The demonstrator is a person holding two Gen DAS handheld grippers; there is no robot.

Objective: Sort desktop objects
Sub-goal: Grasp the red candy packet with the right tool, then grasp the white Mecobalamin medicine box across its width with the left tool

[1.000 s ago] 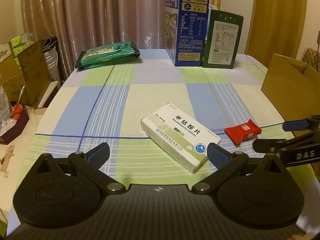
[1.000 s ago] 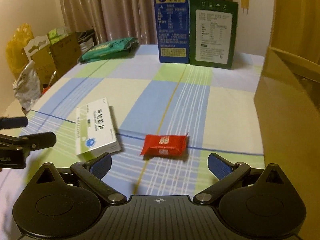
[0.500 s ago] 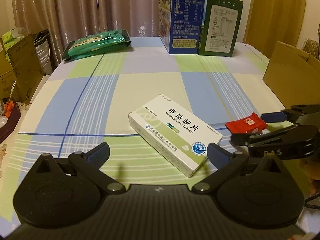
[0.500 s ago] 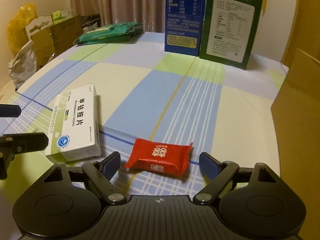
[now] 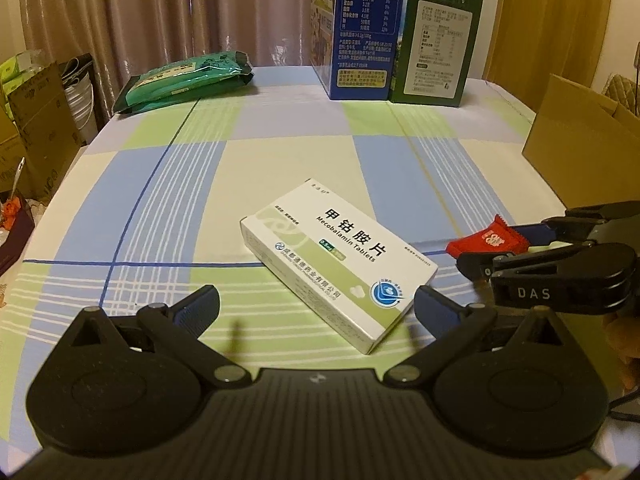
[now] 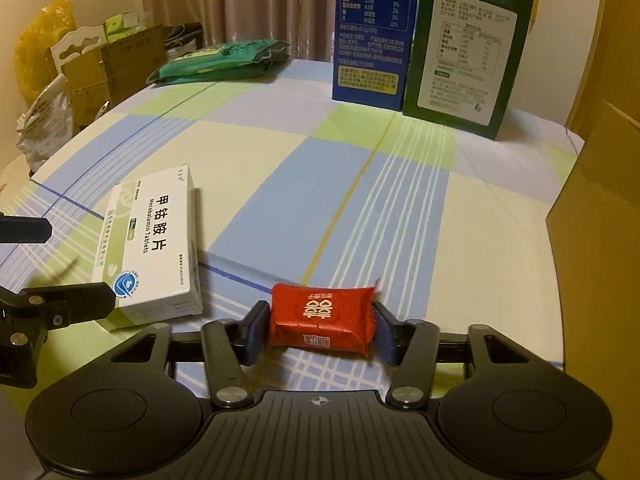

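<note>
Right gripper: jaws have just been closing and now clamp the red candy packet by its two short ends; long axis runs across between the pads, packet at the near edge of the table. White double-character mark on the wrapper reads upside down from this side; smaller print too blurred to read. In the left wrist view half the packet is hidden behind the right gripper's fingers, whose body carries "DAS".

Left gripper: jaws wide apart, nothing between the pads; the near corner of the white medicine box lies just ahead of them. Box flat on the checked cloth beside the candy, long axis diagonal, from the near edge toward the far left. Legible: "甲钴胺片", "Mecobalamin Tablets", "0.5mg".

Right edge: brown cardboard box, cut off by the frame.

Far edge: green flat packet at the left corner; blue carton and dark green carton upright, touching, tops cropped, nutrition tables facing the cameras, print unreadable.
</note>
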